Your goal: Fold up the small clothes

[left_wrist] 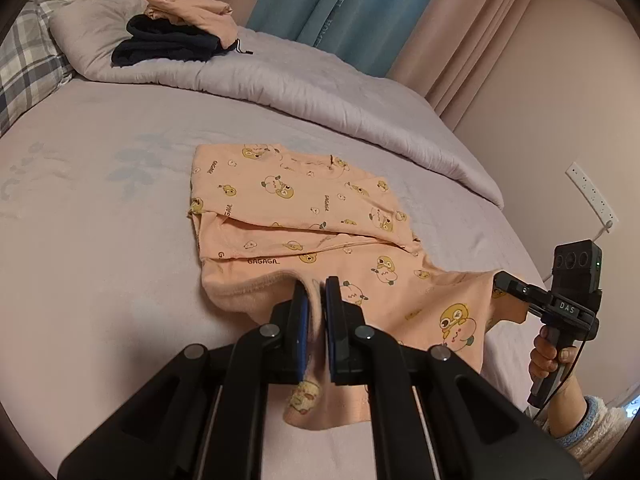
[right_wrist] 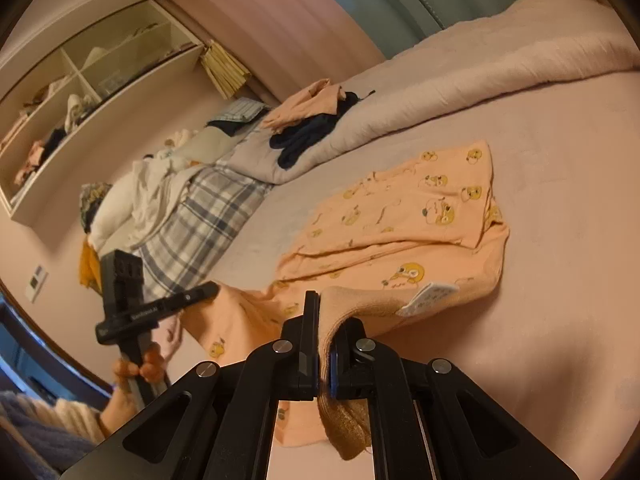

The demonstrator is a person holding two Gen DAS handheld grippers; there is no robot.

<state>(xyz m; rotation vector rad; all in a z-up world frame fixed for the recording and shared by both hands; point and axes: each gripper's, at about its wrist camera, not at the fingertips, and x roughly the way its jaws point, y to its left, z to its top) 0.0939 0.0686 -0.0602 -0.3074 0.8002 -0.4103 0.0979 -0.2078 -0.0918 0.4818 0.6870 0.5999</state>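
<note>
A small peach garment with yellow cartoon prints [left_wrist: 304, 208] lies partly folded on the bed, also in the right wrist view [right_wrist: 404, 224]. My left gripper [left_wrist: 317, 292] is shut on its near hem, the fabric pinched between the blue pads. It shows from the side in the right wrist view [right_wrist: 208, 291]. My right gripper [right_wrist: 327, 320] is shut on the other near edge, where the fleecy inside and a white label [right_wrist: 428, 298] show. It appears at the right of the left wrist view [left_wrist: 500, 280], holding the garment's corner lifted off the bed.
A pale lilac bed sheet [left_wrist: 100, 200] with a rolled quilt [left_wrist: 320, 88] behind. Folded dark and peach clothes [left_wrist: 176, 32] lie on the quilt. A plaid pillow [left_wrist: 28, 64] is at left. Curtains and a wall socket strip [left_wrist: 592, 196] are at right. Shelves [right_wrist: 80, 92] hang on the wall.
</note>
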